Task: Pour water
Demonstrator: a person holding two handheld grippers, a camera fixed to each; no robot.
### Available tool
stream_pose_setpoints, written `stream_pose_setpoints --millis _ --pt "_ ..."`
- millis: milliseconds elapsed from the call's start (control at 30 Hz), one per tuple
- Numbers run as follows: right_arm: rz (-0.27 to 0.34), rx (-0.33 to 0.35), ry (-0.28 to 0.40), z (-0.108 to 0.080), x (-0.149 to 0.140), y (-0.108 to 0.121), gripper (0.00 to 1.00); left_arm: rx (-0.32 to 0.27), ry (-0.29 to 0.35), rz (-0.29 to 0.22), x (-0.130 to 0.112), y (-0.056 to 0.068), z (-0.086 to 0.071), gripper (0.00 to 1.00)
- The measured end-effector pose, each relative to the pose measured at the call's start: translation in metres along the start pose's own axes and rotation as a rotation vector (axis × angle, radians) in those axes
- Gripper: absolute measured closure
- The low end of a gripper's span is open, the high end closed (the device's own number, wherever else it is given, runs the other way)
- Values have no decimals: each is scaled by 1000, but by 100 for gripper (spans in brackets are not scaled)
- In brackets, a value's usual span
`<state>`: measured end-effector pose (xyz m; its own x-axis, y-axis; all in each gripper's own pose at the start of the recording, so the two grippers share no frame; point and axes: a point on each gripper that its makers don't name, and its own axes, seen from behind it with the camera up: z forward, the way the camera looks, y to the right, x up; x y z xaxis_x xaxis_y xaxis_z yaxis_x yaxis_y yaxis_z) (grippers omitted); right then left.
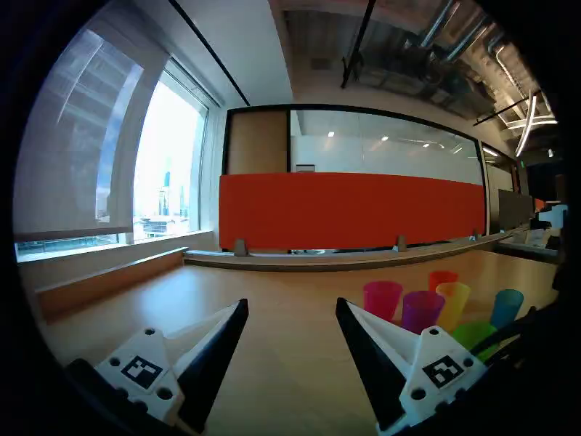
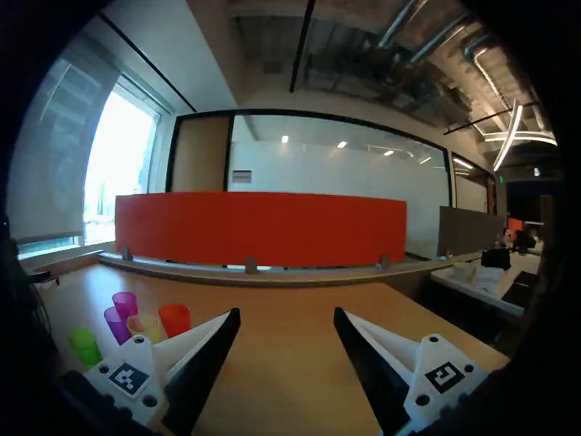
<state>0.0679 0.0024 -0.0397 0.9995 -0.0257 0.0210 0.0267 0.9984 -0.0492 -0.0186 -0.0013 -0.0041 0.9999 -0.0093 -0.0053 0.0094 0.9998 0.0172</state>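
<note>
left gripper (image 1: 291, 304) is hanging wide open with nothing between its fingers, just bare table (image 1: 290, 378) showing in the gap. Going outward from it, the bunch of plastic cups (image 1: 425, 309) is standing off to its right, with the pink cup (image 1: 382, 298) sitting closest to the right finger and the green cup (image 1: 473, 334) peeking out just behind that finger. The right gripper (image 2: 285, 312) is doing the same thing, spread wide and holding nothing. From its view the cups (image 2: 145, 327) are standing off to its left, with the red cup (image 2: 174, 318) nearest its left finger. So the cups are sitting between the two grippers, all upright. They're looking bigger and closer from the left one, so I'm guessing that hand is getting the shorter reach. I can't tell if any cup is holding water
</note>
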Motion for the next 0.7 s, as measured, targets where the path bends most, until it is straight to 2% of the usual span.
stream_pose_setpoints --millis 700 --pt "4 -8 1 -3 0 7 0 -7 -8 3 -2 0 0 11"
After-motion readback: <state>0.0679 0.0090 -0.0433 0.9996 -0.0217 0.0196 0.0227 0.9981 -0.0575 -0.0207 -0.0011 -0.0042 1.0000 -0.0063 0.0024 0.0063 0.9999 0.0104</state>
